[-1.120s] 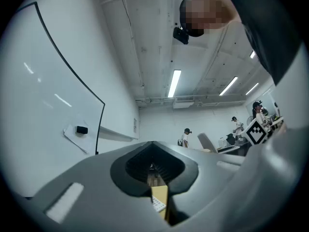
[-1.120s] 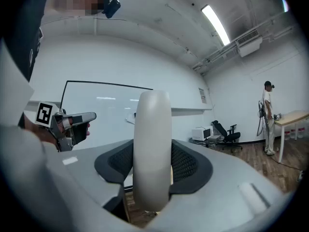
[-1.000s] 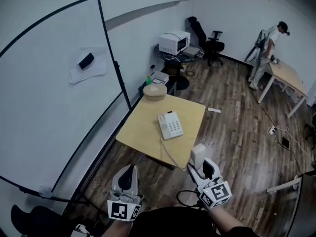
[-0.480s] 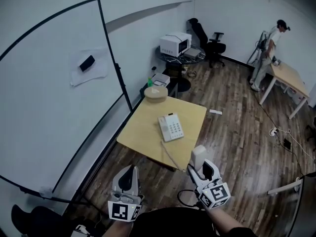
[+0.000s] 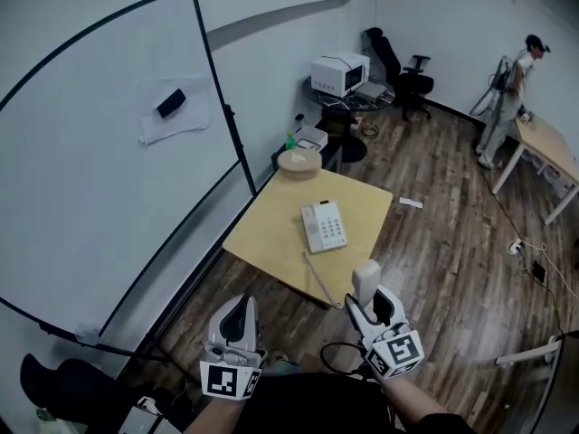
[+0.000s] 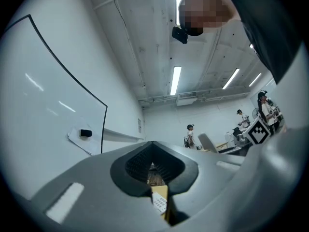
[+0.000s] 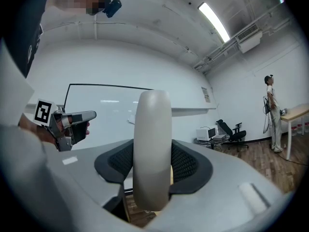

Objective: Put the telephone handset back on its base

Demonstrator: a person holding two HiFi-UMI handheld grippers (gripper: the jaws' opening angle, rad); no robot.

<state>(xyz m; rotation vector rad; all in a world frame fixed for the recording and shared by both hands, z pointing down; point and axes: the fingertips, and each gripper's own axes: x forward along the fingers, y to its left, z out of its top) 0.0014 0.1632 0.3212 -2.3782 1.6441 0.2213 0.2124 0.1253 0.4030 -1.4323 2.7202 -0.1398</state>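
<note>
The white telephone base [image 5: 324,226] lies in the middle of a light wooden table [image 5: 268,231], keypad up. Its cord [image 5: 316,283] runs off the near table edge toward the white handset [image 5: 365,279]. My right gripper [image 5: 368,302] is shut on the handset and holds it upright in front of the table's near corner, apart from the base. In the right gripper view the handset [image 7: 152,144] stands between the dark pads [image 7: 187,162]. My left gripper [image 5: 237,315] hangs to the left, short of the table, shut with nothing in it. Through its slit a bit of the base [image 6: 159,203] shows.
A large whiteboard [image 5: 109,152] on a stand leans along the table's left side. A round wooden box [image 5: 299,162] sits on the far table corner. Behind are a microwave [image 5: 339,72] and an office chair [image 5: 412,80]. A person [image 5: 511,98] stands at a far desk on the wooden floor.
The head view has shifted, so the table and telephone base sit slightly further right and lower in frame. Both grippers keep their poses, and the handset stays in the right one.
</note>
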